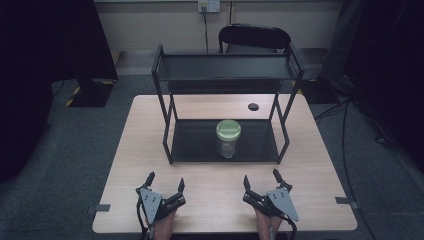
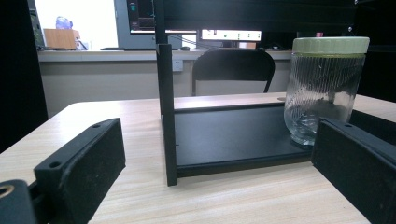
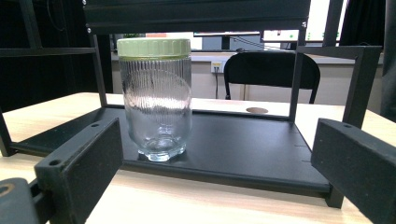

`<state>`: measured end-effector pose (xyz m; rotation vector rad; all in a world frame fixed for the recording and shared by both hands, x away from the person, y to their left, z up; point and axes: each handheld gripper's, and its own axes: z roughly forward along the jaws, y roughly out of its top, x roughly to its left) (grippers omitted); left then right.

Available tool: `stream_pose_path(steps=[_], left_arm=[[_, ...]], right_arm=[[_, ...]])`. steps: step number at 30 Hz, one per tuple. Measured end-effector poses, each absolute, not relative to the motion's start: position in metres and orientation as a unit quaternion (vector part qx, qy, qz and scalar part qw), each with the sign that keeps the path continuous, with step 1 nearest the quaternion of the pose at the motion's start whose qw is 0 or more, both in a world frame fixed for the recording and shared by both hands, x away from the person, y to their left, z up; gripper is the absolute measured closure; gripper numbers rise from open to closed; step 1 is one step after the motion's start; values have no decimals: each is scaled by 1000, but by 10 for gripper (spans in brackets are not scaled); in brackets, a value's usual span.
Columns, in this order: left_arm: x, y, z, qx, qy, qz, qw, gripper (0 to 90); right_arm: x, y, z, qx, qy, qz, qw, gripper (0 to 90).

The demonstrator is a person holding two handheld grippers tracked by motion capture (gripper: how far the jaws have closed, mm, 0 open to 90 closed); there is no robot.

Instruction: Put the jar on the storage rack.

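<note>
Overhead, I saw both grippers resting low on the near edge of the table (image 1: 310, 165), well apart from each other. My left gripper (image 1: 165, 184) had its jaws spread wide with nothing between them; the right gripper (image 1: 261, 179) was just the same, jaws apart and empty. The jar (image 1: 228, 138) stood upright on the bottom shelf of the black rack (image 1: 162, 107), near the shelf's middle and toward its front edge, green lid (image 1: 228, 130) on. It was clear ribbed glass, and I saw nothing inside. Neither gripper touched it. Through the left gripper view the jar (image 2: 323, 91) sat off to the right; through the right gripper view it (image 3: 158, 100) sat left of centre. A chair (image 1: 254, 37) stood behind the table.
</note>
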<state>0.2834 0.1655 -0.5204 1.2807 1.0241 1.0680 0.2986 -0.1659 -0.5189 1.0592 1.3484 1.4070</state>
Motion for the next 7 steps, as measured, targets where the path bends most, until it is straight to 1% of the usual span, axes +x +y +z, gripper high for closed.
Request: stream_pose_path(steps=[7], left_arm=[[284,165,-520,543,435,452,558,24]], right_arm=[[298,-165,-519,421,550,570,443,14]])
